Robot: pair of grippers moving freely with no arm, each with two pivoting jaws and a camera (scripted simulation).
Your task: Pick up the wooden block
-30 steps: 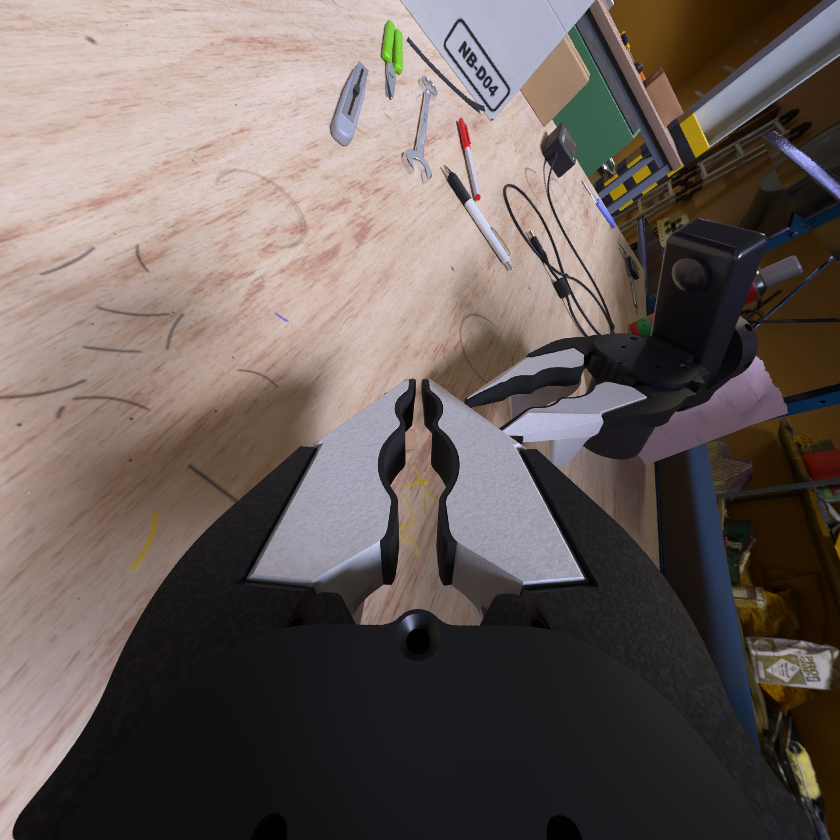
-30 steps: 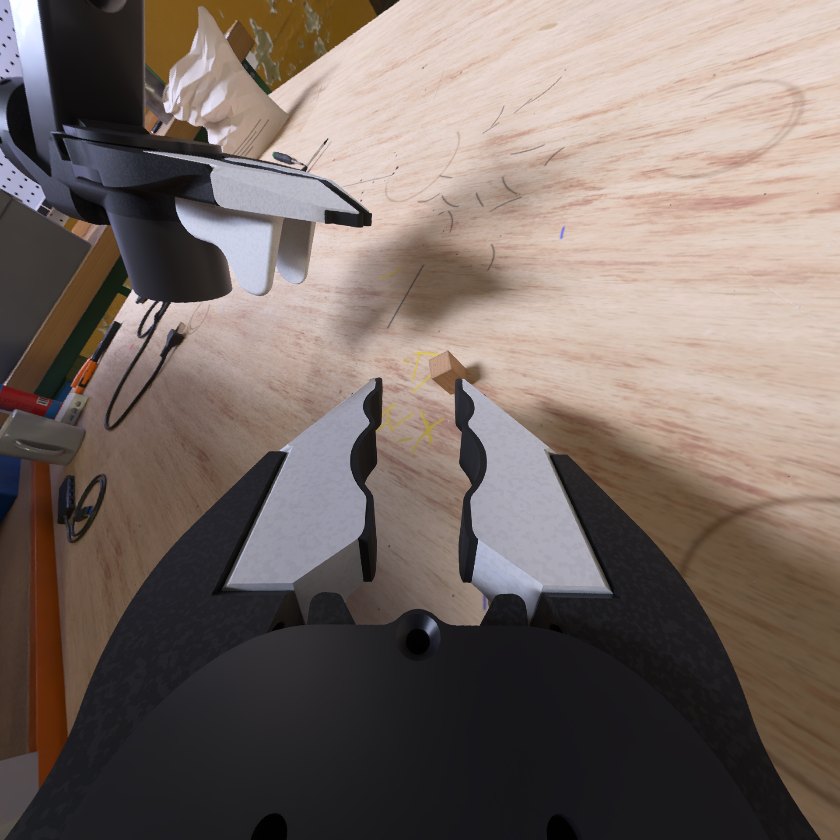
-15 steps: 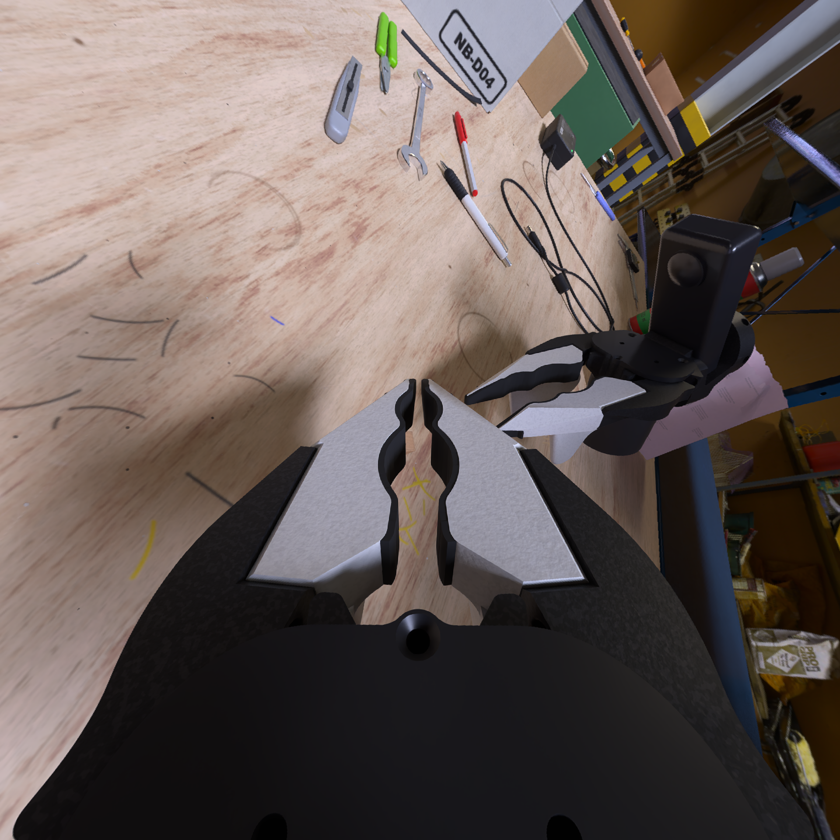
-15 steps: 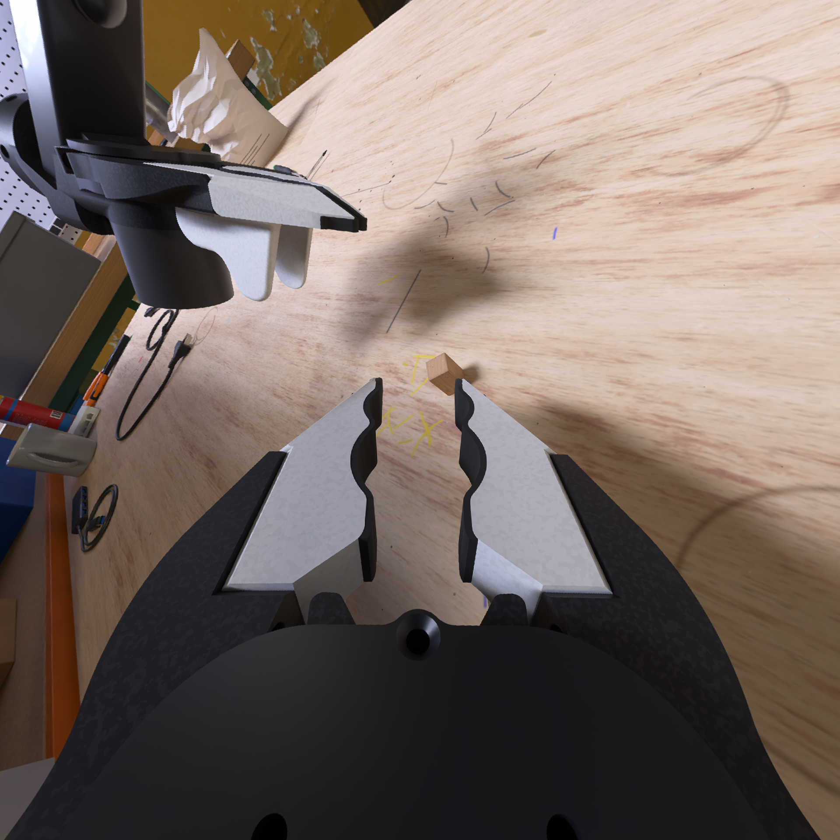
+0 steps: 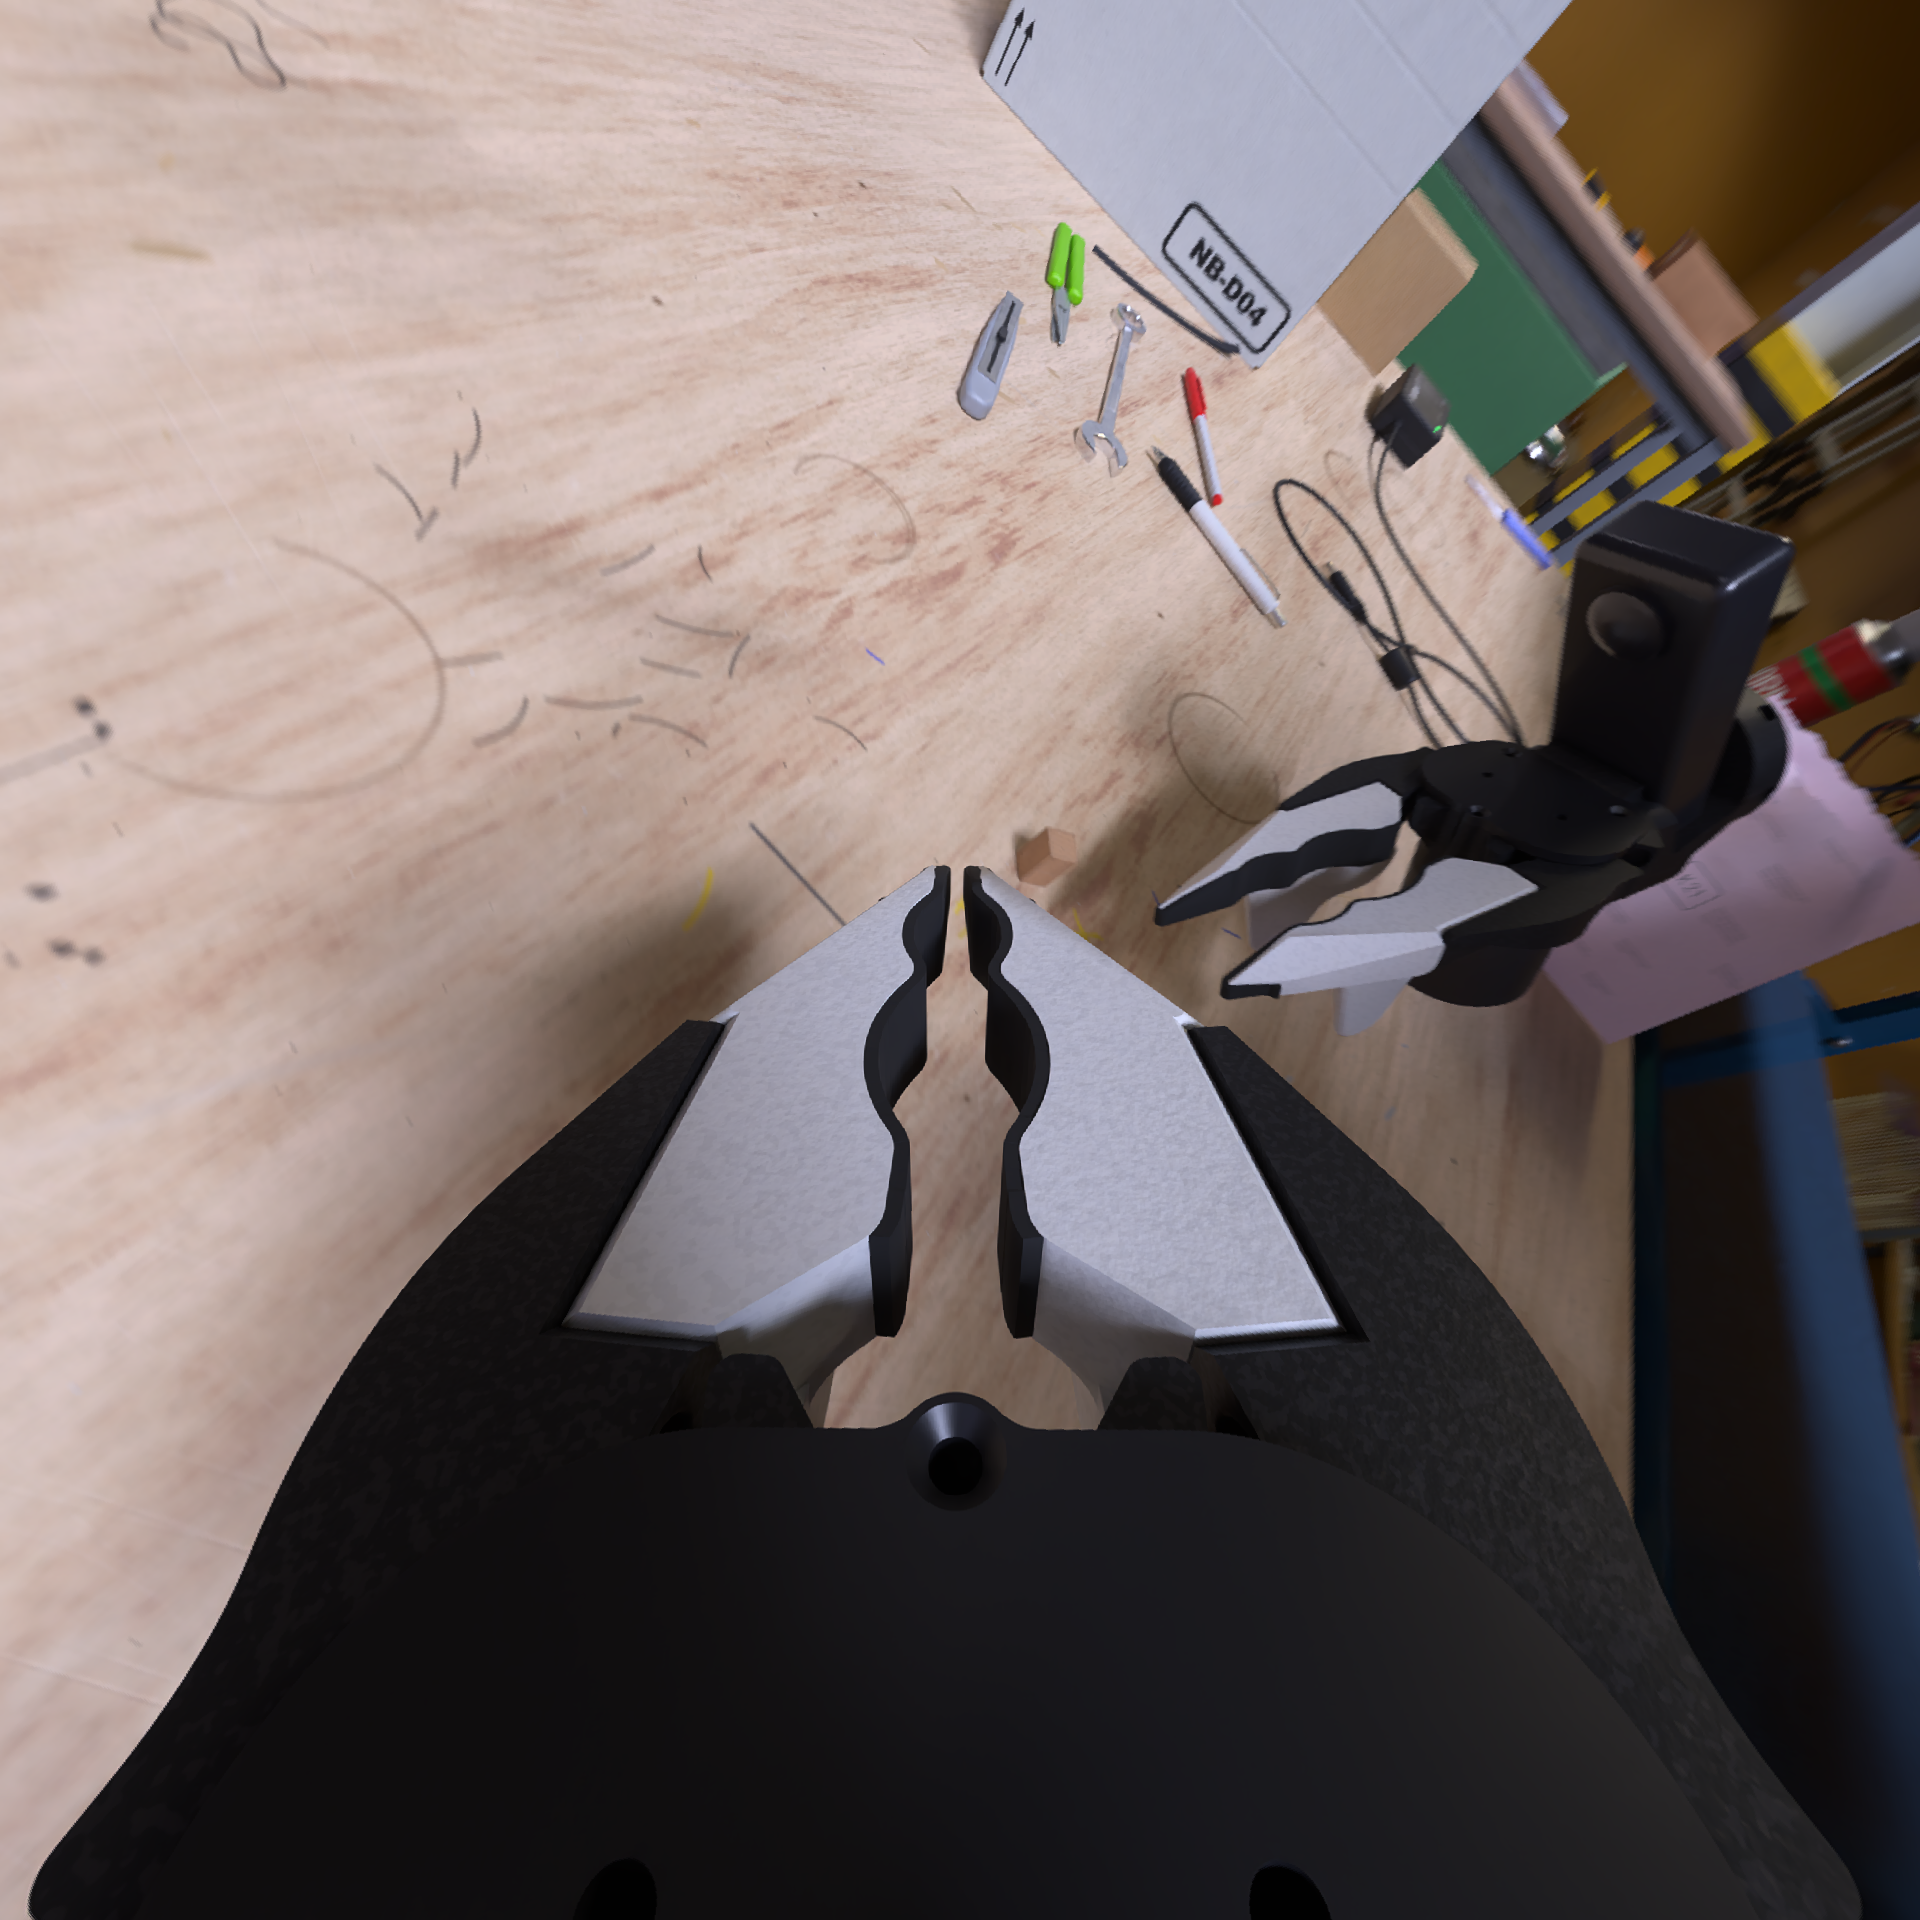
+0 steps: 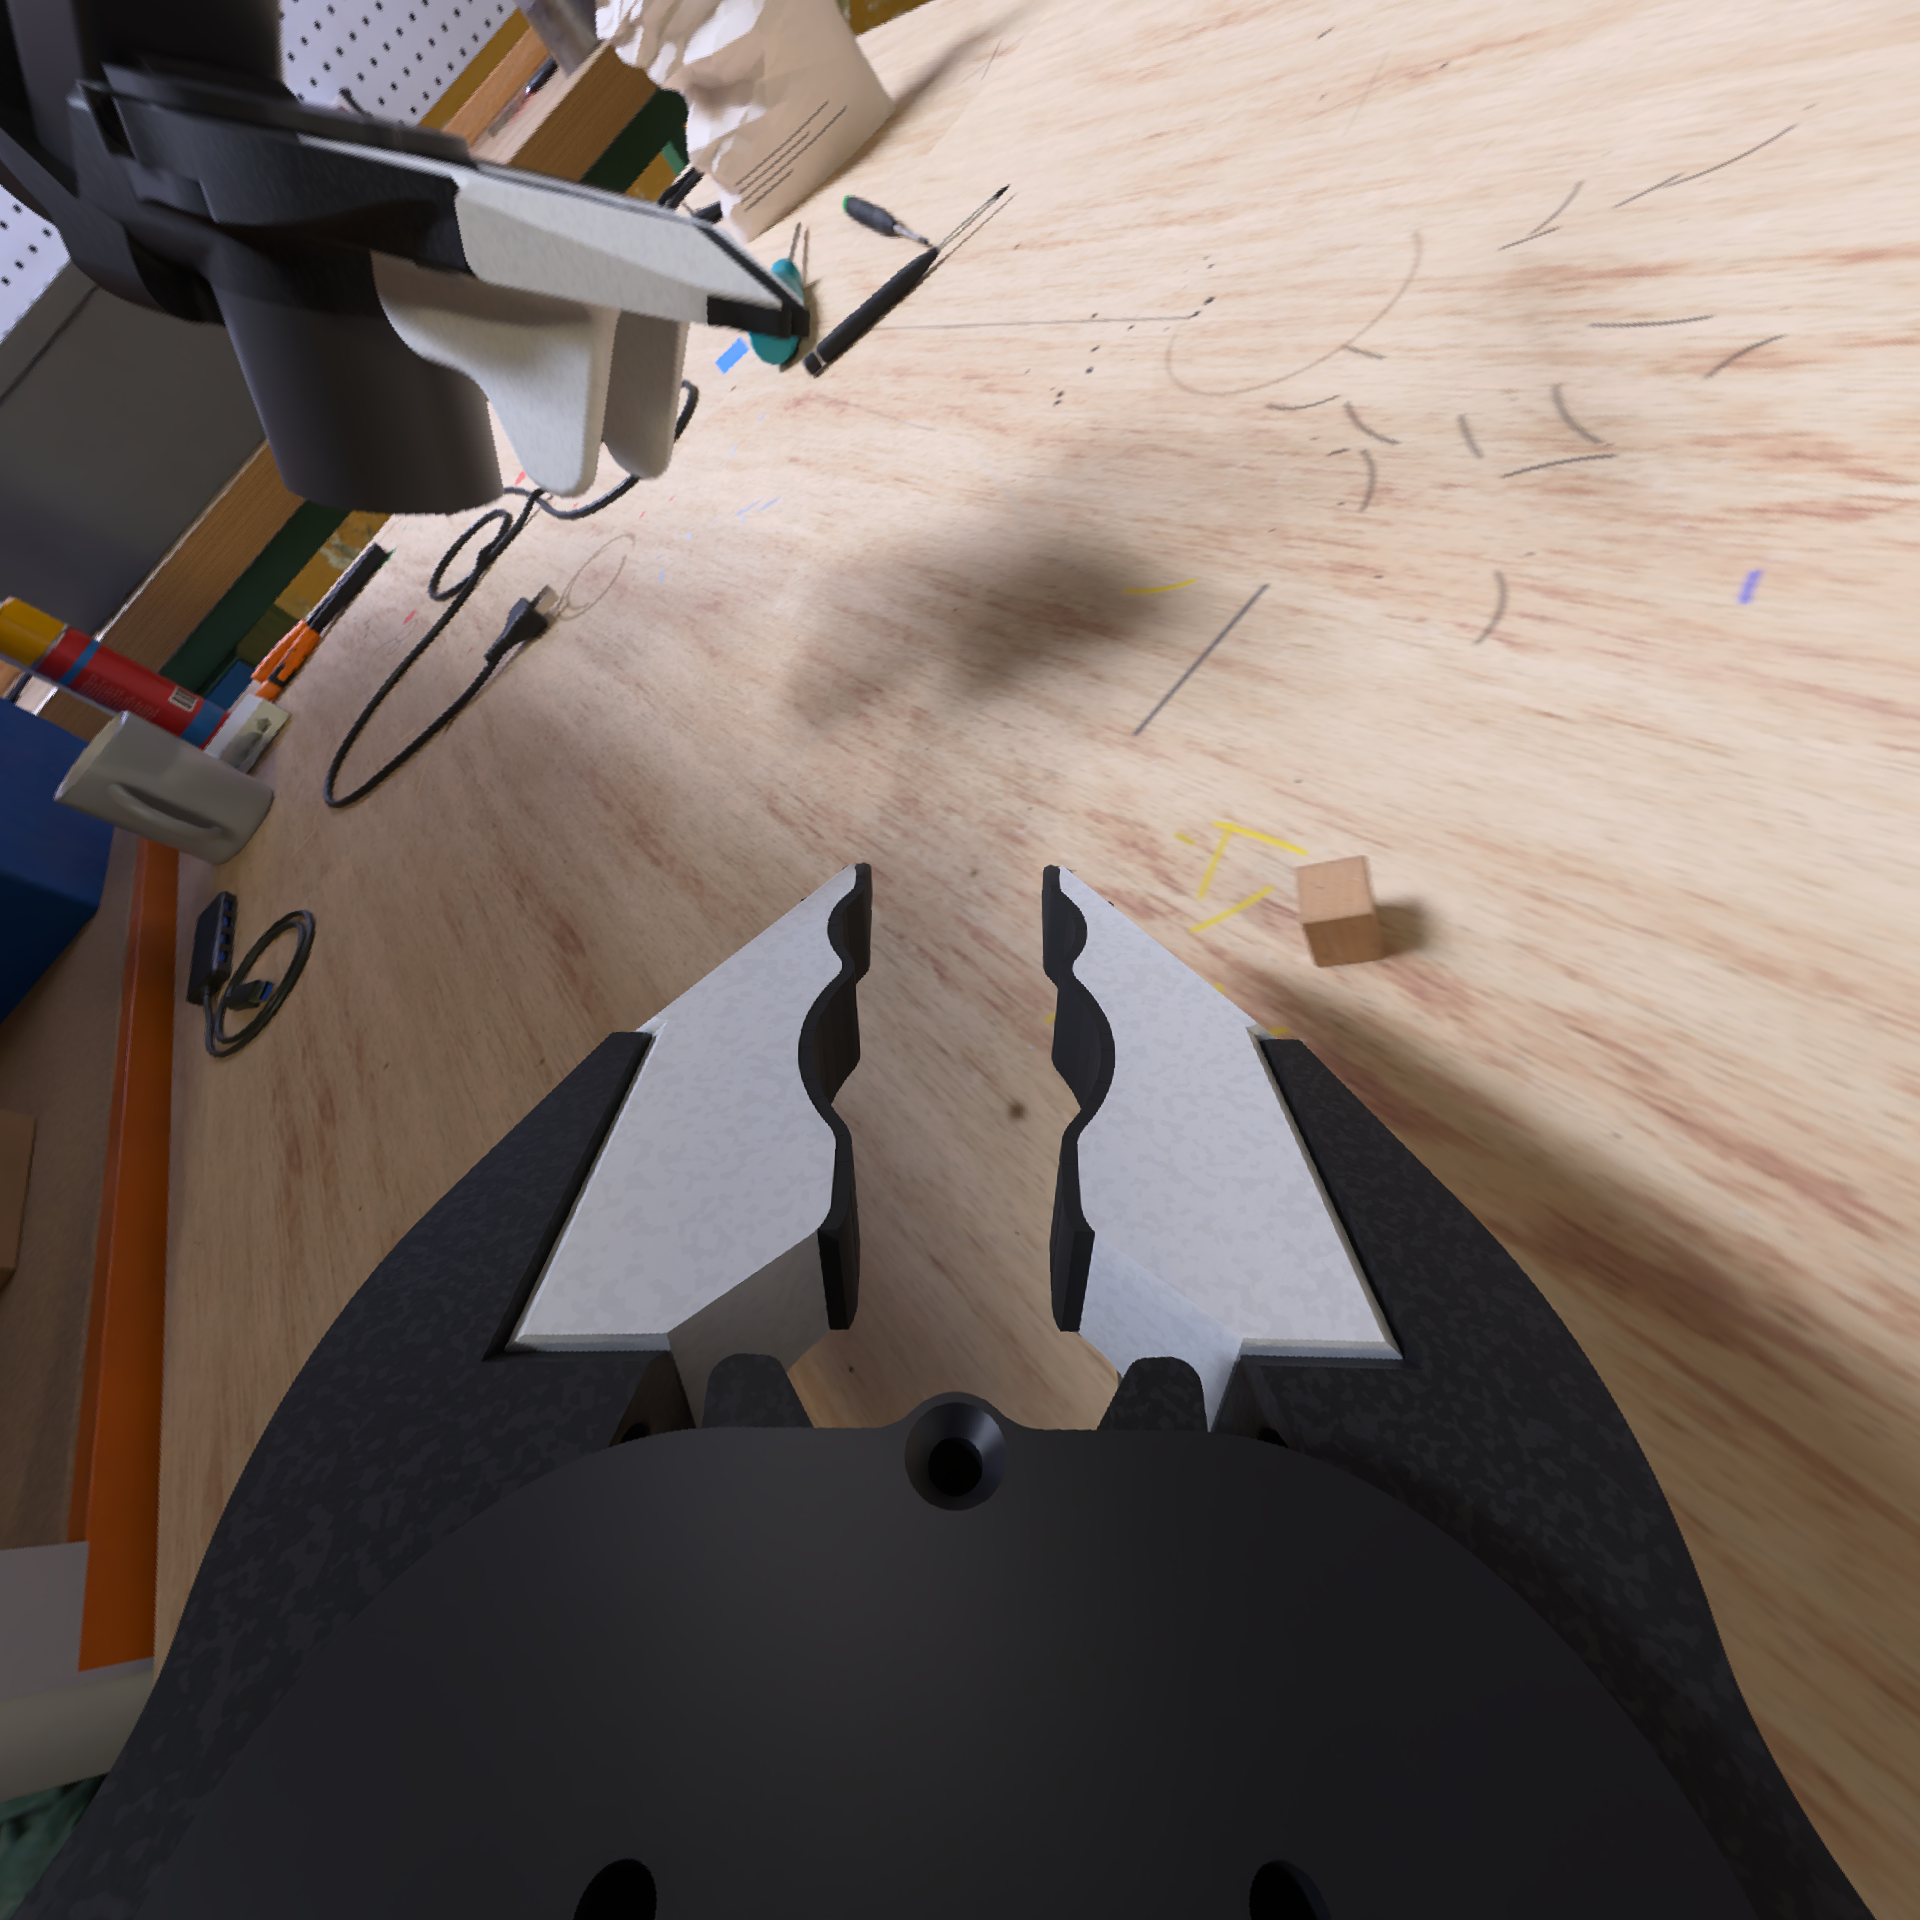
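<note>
The small wooden block [image 6: 1338, 910] lies on the plywood bench, to the right of my right gripper [image 6: 956, 883] and a little ahead of its tips. That gripper is open and empty, above the bench. In the left wrist view the block [image 5: 1045, 854] lies just right of the tips of my left gripper [image 5: 956, 881], which is shut and empty. The right gripper [image 5: 1195, 951] shows there to the right, open. The left gripper [image 6: 758, 307] shows at the upper left of the right wrist view, above the bench.
A grey box [image 5: 1226, 135], green pliers [image 5: 1064, 272], a utility knife [image 5: 989, 355], a wrench [image 5: 1112, 395], markers [image 5: 1200, 436] and black cables [image 5: 1382, 623] lie at the far side. A pink paper [image 5: 1745, 914] lies at the bench edge. A cable [image 6: 416, 665] and a pen [image 6: 883, 301] lie left.
Both grippers have drawn back and up. The block, just off the right gripper's right fingertip before, now sits well to its right. The block has come into the left wrist view.
</note>
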